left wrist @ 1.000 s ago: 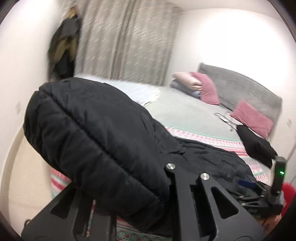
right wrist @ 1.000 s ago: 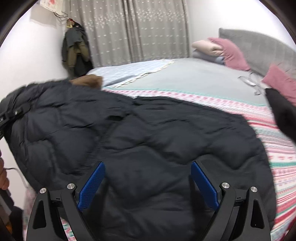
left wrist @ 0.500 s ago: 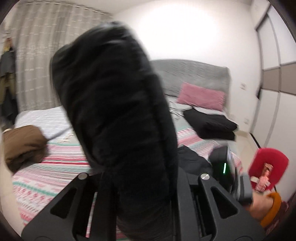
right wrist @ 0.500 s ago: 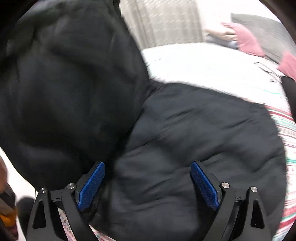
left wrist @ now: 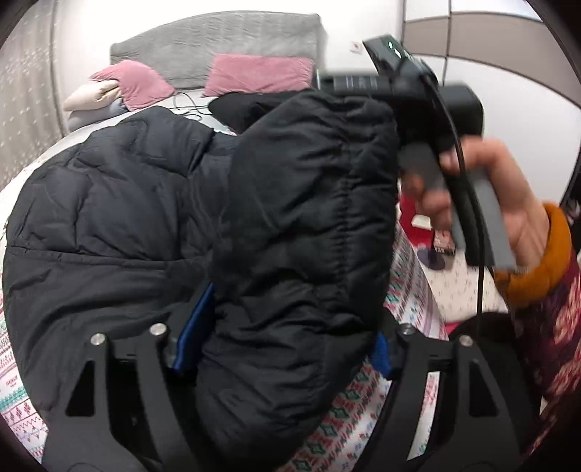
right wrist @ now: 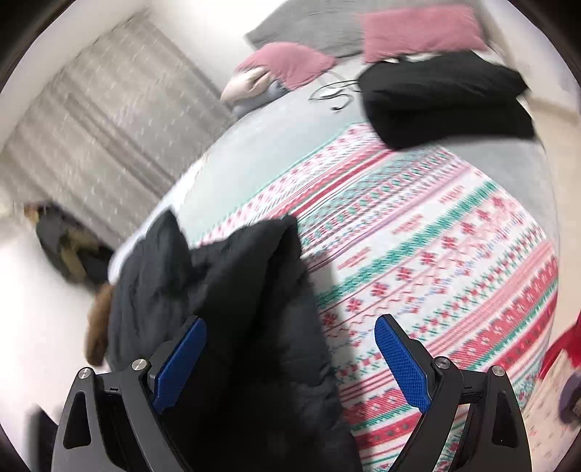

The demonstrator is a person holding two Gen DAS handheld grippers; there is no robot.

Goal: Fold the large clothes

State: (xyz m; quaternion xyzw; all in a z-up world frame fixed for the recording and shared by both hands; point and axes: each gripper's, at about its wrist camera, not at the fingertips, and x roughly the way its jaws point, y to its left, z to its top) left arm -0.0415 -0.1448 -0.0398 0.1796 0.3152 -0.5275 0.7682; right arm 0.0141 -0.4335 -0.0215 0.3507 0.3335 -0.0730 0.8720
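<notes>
Grey curtains (right wrist: pixel 105 109) back the bed (right wrist: pixel 435 254), whose patterned blanket (right wrist: pixel 454 276) carries my black puffer jacket (left wrist: pixel 116 218) at its near edge. My left gripper (left wrist: pixel 279 345) has just been opening, a jacket fold between its pads, seemingly unpinched. My right gripper (right wrist: pixel 290 363) gapes wide, jacket fabric draped between its fingers.

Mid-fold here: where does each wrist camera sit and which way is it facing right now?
Left wrist: on the left gripper, facing the headboard; black puffer jacket between its just-opened jaws; right hand in view.
Right wrist: on the right gripper, angled down over the patterned bedspread; jaws open, jacket partly between them.
Shared: jacket, bedspread, pink pillows.
</notes>
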